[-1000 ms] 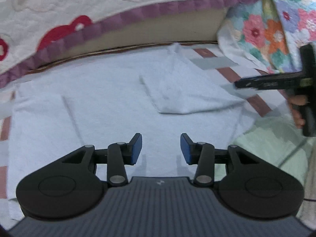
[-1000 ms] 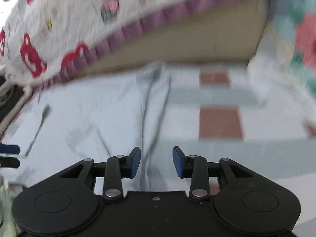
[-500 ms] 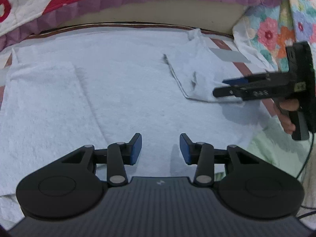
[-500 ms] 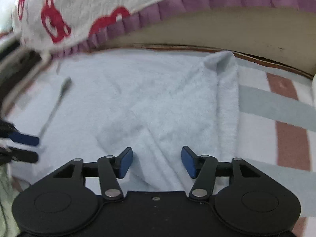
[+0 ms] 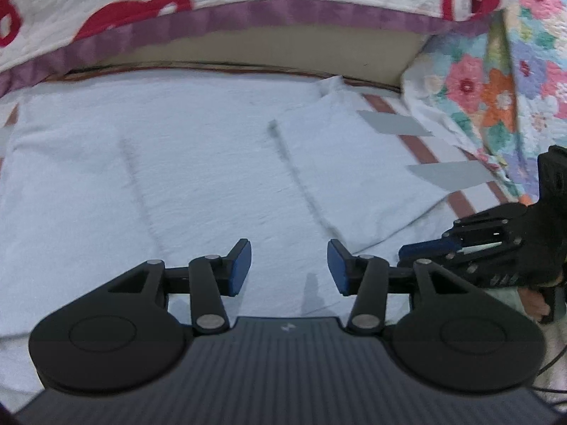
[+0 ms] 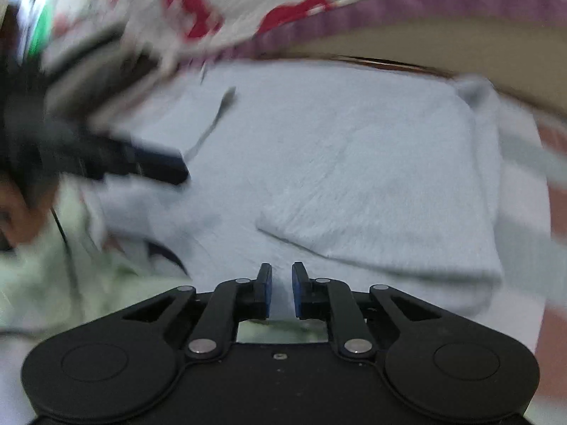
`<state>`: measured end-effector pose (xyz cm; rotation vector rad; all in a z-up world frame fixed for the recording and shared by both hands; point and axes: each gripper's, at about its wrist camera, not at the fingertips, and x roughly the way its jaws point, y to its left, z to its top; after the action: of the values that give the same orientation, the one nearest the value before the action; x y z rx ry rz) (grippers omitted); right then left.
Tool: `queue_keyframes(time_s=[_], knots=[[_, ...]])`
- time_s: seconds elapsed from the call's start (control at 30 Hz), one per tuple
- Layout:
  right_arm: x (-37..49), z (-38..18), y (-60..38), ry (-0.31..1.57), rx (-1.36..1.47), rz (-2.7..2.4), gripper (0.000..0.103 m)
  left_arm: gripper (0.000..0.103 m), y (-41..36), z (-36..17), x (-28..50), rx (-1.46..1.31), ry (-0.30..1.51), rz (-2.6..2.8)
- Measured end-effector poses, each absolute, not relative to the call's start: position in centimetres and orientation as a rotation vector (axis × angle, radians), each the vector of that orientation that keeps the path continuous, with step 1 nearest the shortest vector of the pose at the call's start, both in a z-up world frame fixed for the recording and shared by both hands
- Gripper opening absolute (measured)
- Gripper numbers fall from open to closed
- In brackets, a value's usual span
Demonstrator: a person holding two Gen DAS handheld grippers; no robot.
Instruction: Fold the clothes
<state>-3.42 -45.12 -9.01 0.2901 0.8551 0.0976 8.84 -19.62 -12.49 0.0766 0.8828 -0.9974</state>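
Pale-blue terry towel [image 5: 198, 163], flap-folded

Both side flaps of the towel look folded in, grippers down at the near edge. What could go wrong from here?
1. The right gripper has its jaws nearly closed with no fabric visibly between them; it may lift nothing.
2. The left gripper is wide open above the towel and close to the other gripper, so the two could collide.
3. The right flap lies loose, with a bunched far corner; a lopsided lift may undo it.
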Motion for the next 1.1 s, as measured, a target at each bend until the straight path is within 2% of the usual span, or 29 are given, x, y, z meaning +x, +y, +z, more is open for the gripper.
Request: queue_keyframes(time_s=[0.03,0.1,0.13,0.3,0.43,0.7,0.73,0.77,0.8,1.1], knots=[[-4.0,-9.1,-46.0,0.85,0.345,0.071,0.026,0.047,-20.2,-12.4,8.7,0.07,0.877,-1.013],[-5.1,-9.4,-47.7,0.837,0.456,0.016,0.042,0.047,-21.3,-12.2,8.4,0.058,0.865,-1.045],[-5.7,-9.5,-48.6,0.83,0.511,-0.011,0.044,0.047,-22.2,-12.2,8.3,0.058,0.86,-1.062],[-8.5,-10.1,-52.9,0.787,0.784,-0.149,0.046,0.047,-27.6,-14.3,8.5,0.157,0.908,-1.097],[-10.6,-10.5,-55.9,0.746,0.979,-0.252,0.046,0.047,-29.0,-15.7,8.1,0.194,0.945,-1.106],[-12.0,-9.9,-53.6,0.711,0.917,-0.274,0.048,0.047,-29.1,-16.1,7.6,0.236,0.92,-1.116],[-12.1,-9.9,-53.3,0.706,0.909,-0.277,0.047,0.047,-29.1,-16.1,7.7,0.228,0.924,-1.115],[-12.3,-9.8,-53.0,0.702,0.901,-0.28,0.02,0.047,-29.0,-16.1,7.8,0.22,0.929,-1.114],[-12.5,-9.7,-52.7,0.698,0.894,-0.282,0.007,0.047,-29.0,-16.0,7.9,0.213,0.937,-1.109],[-14.0,-9.1,-50.1,0.657,0.83,-0.304,0.006,0.047,-29.1,-15.9,7.7,0.231,0.944,-1.106]])
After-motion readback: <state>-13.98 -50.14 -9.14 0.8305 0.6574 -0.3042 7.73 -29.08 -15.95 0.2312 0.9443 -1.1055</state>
